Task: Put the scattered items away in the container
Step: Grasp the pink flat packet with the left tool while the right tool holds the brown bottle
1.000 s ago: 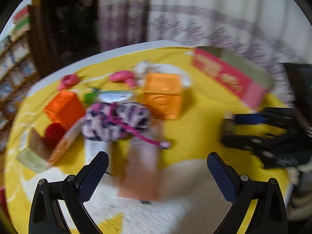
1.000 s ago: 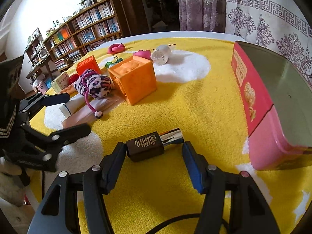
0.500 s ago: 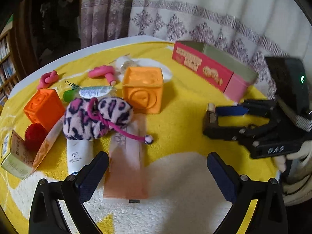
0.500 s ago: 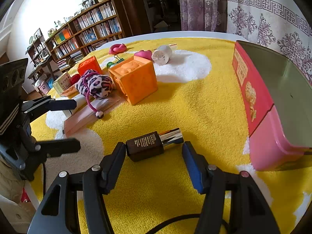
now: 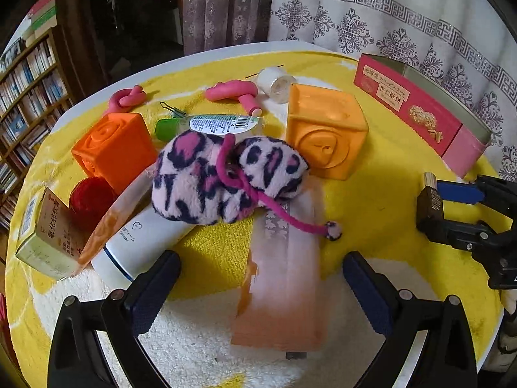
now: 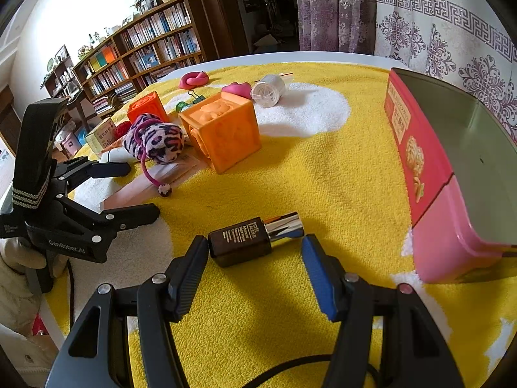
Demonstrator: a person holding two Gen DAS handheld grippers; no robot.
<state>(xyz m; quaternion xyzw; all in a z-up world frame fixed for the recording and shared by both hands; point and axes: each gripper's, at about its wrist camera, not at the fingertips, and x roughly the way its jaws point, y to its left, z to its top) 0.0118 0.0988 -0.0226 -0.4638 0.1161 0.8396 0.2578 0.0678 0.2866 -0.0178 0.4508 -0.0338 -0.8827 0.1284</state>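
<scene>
The squat dark glass bottle [image 6: 239,241] with a shiny metal cap lies at 12 o'clock between the spread right gripper [image 6: 255,266] fingers, touching the left one.

Tall wooden bookshelves [image 6: 135,55] line the bright left wall, with patterned white and purple curtains [image 6: 420,22] behind.

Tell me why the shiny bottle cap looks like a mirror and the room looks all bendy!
In the right wrist view, the brown bottle has a chrome cap catching bright room light, so it gleams; the right tool casts a dark shadow underneath. In both views the fisheye lens curves edges, like the pink tin.
</scene>
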